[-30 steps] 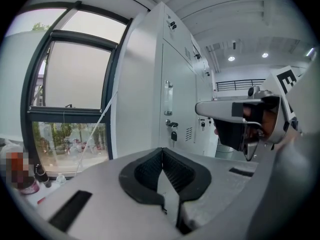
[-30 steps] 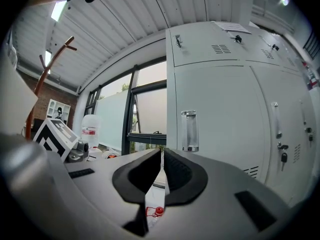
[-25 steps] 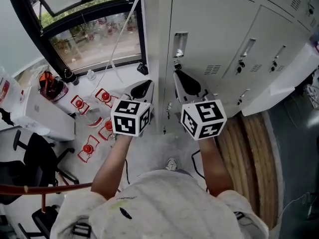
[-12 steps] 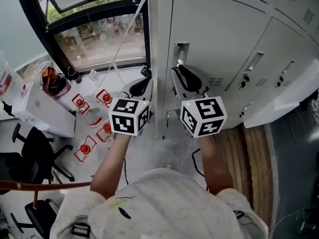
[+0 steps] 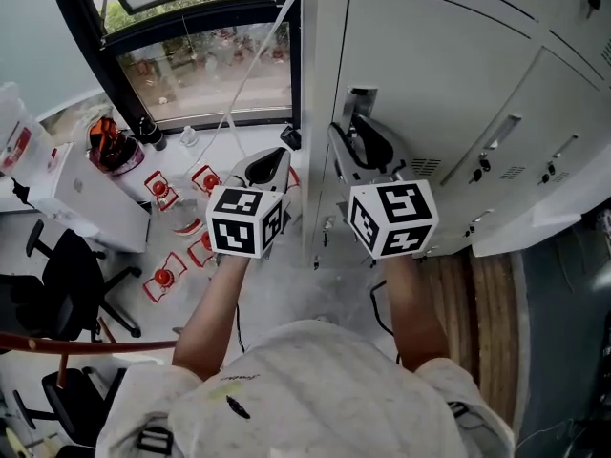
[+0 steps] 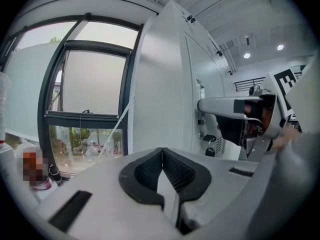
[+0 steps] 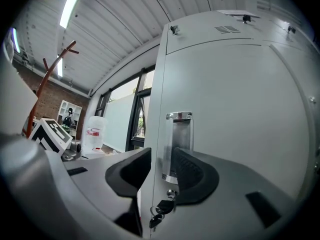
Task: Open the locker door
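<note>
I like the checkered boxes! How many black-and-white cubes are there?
2. One cube rides on the left gripper; the other cube on the right gripper, by the locker door. None seems hidden.

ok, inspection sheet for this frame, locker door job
Surface: pale floor, the person stands on it.
Job's things: locker door looks shut; chrome handle; keys in the lock below it.
Clutter: red-capped items on the floor by the window; black chair; wooden boards at right.
Grippers: left gripper shut, empty; right gripper open, jaws have just been opening, handle in line between them, not gripped.
Cables: white cord across the window; black cable on the floor.
Surroundings: window; further lockers.
</note>
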Motion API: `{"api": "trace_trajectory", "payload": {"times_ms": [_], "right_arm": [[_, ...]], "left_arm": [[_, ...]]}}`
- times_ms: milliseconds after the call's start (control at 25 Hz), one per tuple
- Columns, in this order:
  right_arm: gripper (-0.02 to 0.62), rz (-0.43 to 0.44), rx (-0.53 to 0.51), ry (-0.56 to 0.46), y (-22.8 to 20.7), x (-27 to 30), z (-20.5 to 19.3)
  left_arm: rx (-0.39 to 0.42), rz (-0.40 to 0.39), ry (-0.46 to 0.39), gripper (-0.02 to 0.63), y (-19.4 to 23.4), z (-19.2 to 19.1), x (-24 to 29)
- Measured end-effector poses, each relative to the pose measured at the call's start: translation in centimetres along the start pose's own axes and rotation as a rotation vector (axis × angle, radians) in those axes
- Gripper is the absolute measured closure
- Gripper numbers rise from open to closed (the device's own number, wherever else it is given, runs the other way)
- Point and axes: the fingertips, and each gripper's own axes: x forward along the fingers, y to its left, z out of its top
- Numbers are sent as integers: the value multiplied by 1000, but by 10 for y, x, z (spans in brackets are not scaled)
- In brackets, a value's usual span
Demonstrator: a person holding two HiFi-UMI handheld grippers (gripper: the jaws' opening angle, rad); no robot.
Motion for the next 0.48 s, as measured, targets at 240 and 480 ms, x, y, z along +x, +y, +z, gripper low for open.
{"api": "trace_trajectory", "payload": {"times_ms": [240, 480], "right_arm": [[476, 9, 13, -17, 0, 5, 5], [476, 14, 39, -14, 2, 11, 5]], "left_arm": [[0, 9, 14, 598, 4, -5, -2], [0, 16, 16, 598, 8, -7, -4]]}}
